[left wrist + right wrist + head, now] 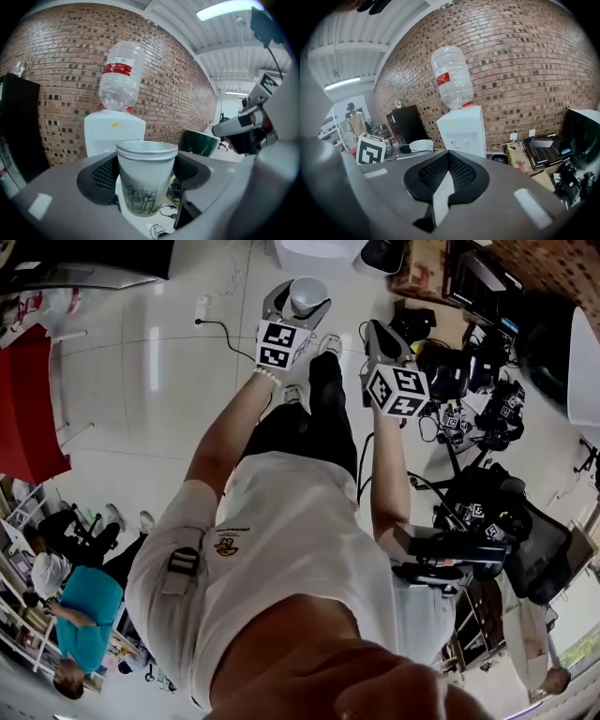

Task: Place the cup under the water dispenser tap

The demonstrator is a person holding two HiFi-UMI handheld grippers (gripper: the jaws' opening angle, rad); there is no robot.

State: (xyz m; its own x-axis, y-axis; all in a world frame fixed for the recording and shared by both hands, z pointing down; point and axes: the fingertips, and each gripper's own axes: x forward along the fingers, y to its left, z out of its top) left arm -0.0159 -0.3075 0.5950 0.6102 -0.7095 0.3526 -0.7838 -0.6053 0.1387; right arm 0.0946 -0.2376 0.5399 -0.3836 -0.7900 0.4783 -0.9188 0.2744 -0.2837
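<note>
Left claw (146, 161): my jaws stand wide, pressing the upright white paper cup with tree print (145, 187).
Right claw (447, 161): jaws together, empty.
Dispenser: the white water dispenser (115, 133) stands ahead, well apart.
Risk: I think the thin cup can crush or tip.

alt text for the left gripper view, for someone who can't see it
A white cup with a dark tree print stands upright, gripped between the jaws of the left gripper, filling the lower middle. Behind it a white water dispenser topped by an upturned clear bottle stands against a brick wall.
</note>
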